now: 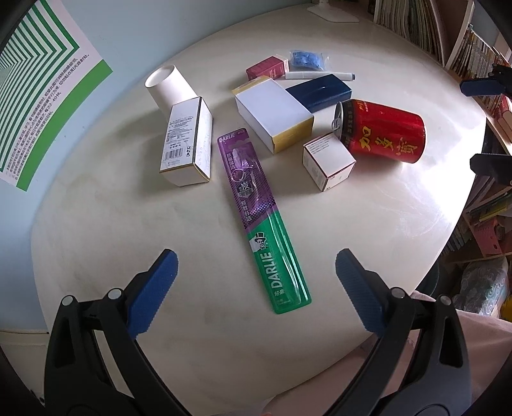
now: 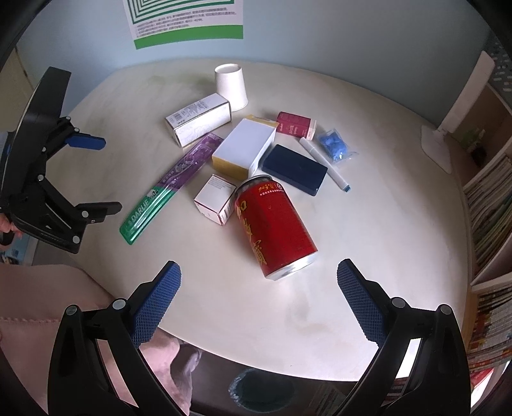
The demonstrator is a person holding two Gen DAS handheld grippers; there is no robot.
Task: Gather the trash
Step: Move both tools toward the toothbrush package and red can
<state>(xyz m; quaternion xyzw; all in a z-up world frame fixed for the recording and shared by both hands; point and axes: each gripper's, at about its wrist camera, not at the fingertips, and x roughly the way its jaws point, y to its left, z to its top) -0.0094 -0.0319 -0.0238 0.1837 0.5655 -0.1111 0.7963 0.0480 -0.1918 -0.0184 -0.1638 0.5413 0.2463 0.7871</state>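
Note:
Trash lies on a white round table (image 1: 400,208). A purple-green toothbrush pack (image 1: 260,217) lies just ahead of my open, empty left gripper (image 1: 256,272). A red can (image 2: 273,225) lies on its side just ahead of my open, empty right gripper (image 2: 259,281); it also shows in the left wrist view (image 1: 382,129). Further back are a small white box (image 2: 216,198), a white-yellow box (image 2: 244,148), a tall white box (image 2: 198,120), a paper cup (image 2: 231,84), a maroon box (image 2: 294,124), a navy case (image 2: 294,169), a marker (image 2: 323,163) and a blue packet (image 2: 334,145).
Bookshelves (image 2: 489,204) stand to the right of the table. A white lamp base (image 2: 436,147) sits at the table's far right. A poster (image 2: 185,22) hangs on the wall behind. A dark bin (image 2: 260,388) sits below the near table edge. The left gripper also shows in the right wrist view (image 2: 96,172).

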